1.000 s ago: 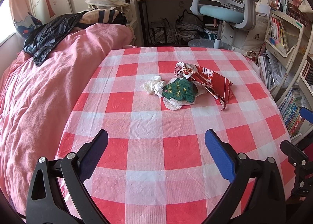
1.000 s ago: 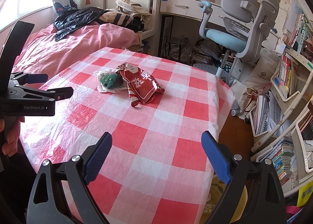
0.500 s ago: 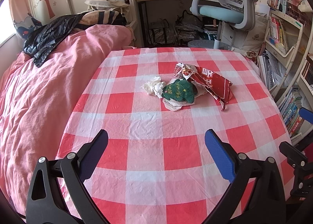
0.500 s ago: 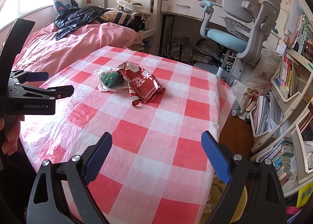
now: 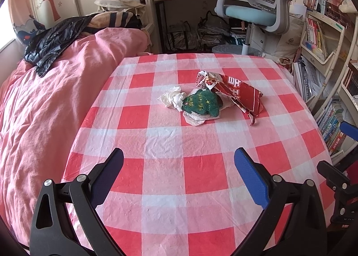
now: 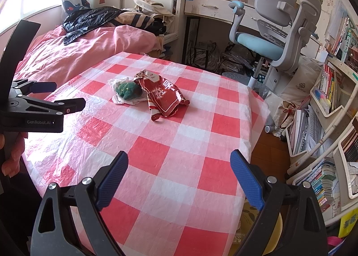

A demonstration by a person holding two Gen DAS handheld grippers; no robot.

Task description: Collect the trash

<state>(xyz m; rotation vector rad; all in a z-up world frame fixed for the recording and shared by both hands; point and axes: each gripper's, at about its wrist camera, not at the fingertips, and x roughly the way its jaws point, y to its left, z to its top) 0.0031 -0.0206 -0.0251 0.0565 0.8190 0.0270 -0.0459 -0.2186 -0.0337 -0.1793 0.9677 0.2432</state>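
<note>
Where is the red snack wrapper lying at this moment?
In the left wrist view the red snack wrapper lies on the checked tablecloth beyond the middle, at the right of the pile, beside the green knitted item.

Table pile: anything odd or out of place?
Mostly litter: a torn red wrapper and crumpled tissue. The green knitted item lying among them looks like an embroidered keepsake, not trash. Nothing spilled.

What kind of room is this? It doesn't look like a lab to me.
Most likely a child's bedroom or study in a home. There is a bed with pink bedding, a desk with a swivel chair, and shelves of books beside a table in a checked cloth.
</note>
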